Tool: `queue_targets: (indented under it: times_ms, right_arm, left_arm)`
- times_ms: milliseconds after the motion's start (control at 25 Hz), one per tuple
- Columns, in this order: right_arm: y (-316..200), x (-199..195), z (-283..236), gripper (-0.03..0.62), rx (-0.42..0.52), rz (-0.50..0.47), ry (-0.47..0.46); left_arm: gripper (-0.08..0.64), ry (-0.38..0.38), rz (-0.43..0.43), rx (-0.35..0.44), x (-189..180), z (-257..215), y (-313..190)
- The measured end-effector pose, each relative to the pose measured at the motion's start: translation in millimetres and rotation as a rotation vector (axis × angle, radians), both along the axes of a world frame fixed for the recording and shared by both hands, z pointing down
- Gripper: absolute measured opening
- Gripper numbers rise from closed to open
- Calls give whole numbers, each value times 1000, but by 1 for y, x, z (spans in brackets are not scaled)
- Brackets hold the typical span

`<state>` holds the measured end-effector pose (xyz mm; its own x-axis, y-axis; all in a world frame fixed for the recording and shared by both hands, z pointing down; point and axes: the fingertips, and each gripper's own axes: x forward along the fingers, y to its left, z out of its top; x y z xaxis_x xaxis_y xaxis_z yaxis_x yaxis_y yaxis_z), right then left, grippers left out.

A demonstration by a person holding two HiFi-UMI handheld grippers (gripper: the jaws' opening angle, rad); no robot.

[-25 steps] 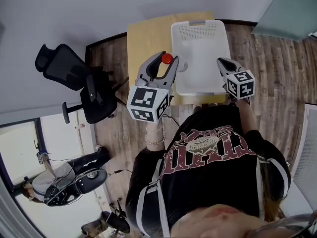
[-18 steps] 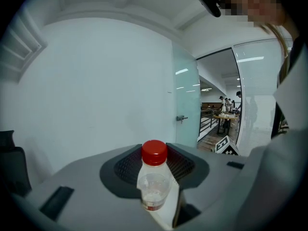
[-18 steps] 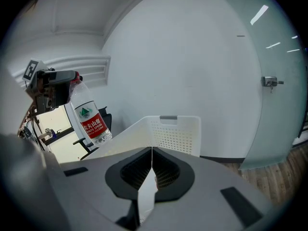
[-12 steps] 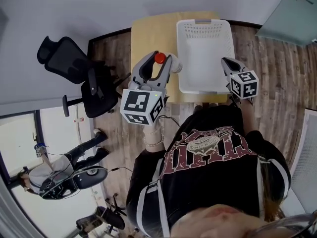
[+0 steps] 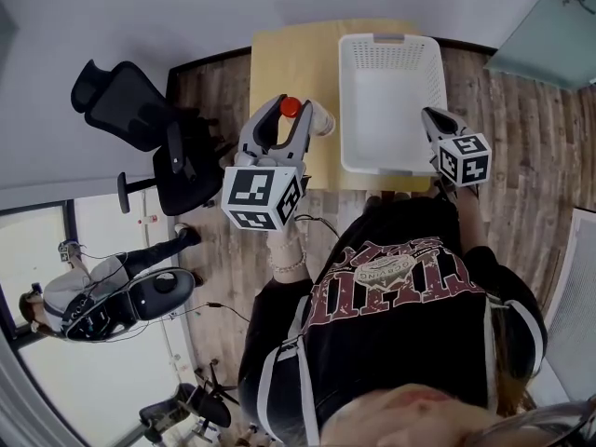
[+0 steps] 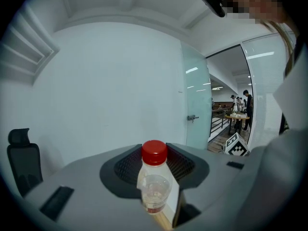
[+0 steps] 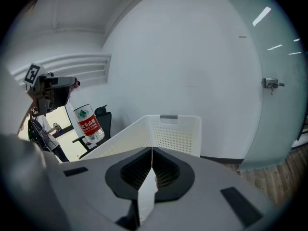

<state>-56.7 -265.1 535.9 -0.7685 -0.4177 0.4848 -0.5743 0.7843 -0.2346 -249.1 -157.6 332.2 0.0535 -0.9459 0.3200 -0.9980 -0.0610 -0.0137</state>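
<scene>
My left gripper (image 5: pixel 287 124) is shut on a small clear plastic bottle (image 5: pixel 291 108) with a red cap, holding it in the air over the wooden table (image 5: pixel 289 54), left of the white plastic basket (image 5: pixel 389 110). In the left gripper view the bottle (image 6: pixel 154 179) stands upright between the jaws, cap up. My right gripper (image 5: pixel 432 119) is shut with nothing in it, at the basket's near right corner. The right gripper view shows its jaws closed together, the basket (image 7: pixel 166 131) just beyond them, and the red-labelled bottle (image 7: pixel 88 124) hanging from the left gripper (image 7: pixel 54 93) at far left.
A black office chair (image 5: pixel 140 124) stands left of the table on the wood floor. A wheeled machine (image 5: pixel 102 296) with cables lies at lower left. A frosted glass door (image 5: pixel 545 17) is at upper right. The basket looks empty.
My left gripper has carried the bottle leftward, away from the basket; in the right gripper view the bottle now looks smaller and lower. The right gripper has stayed put.
</scene>
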Motion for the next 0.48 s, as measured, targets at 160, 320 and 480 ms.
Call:
queue_targets:
  times_ms: [160,320,480]
  right_arm:
    - [1,-1,-1,18,-2,0,5]
    - [2,-3,-1,18,-5,-2,7]
    - [2,-2,-1,19,-3,-4,12]
  left_arm:
    - [199,10,-10,-10,-7,7,0]
    - [199,15,-15,-20,-11,15,-1]
    - [199,22,-22,-37,-14,27,-4]
